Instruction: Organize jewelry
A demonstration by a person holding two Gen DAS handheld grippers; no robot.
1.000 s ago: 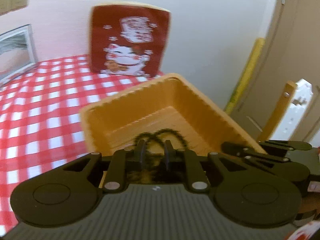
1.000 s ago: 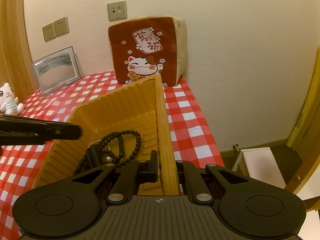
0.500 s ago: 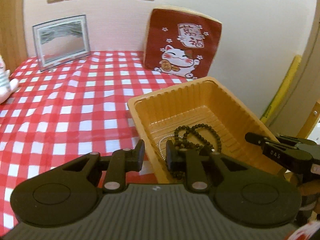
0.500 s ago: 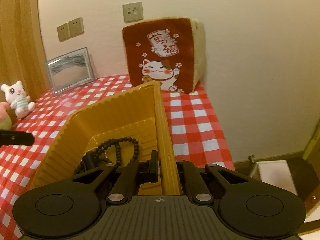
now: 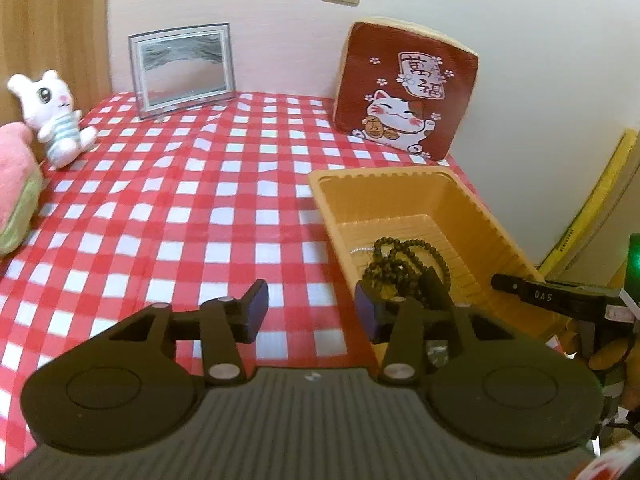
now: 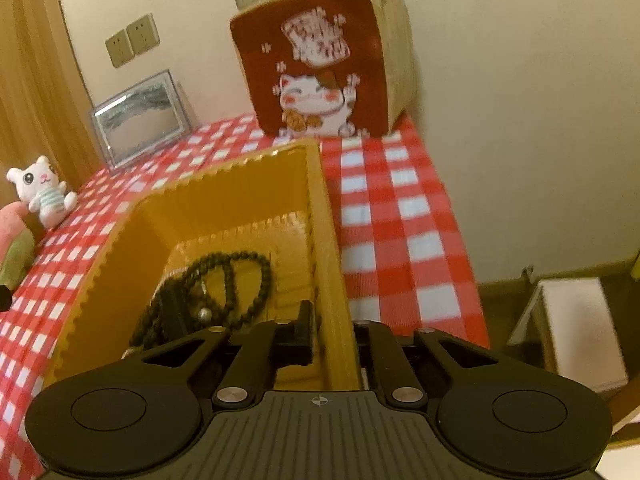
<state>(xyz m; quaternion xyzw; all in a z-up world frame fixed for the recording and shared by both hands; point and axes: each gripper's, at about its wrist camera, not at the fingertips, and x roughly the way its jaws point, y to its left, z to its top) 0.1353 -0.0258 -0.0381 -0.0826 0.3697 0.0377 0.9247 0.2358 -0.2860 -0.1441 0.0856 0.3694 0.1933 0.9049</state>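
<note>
Red-checked cloth (image 5: pixel 192 216) carries the tray (image 5: pixel 404 184), beads (image 5: pixel 404 260) inside; left gripper (image 5: pixel 312 310) has just opened, jaws wide and empty; right gripper (image 6: pixel 334 334) has just loosened off the tray wall; jewelry seems stowed.

Cat cushion (image 6: pixel 320 68) motion-blurred; pink plush (image 5: pixel 16 192) cut by frame edge; bead strands (image 6: pixel 224 284) partly behind tool.

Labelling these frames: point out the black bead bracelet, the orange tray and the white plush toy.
black bead bracelet (image 5: pixel 424 246), left wrist view, far loop.
orange tray (image 6: pixel 120 280), right wrist view, left inner wall.
white plush toy (image 5: pixel 52 110), left wrist view, body.
</note>
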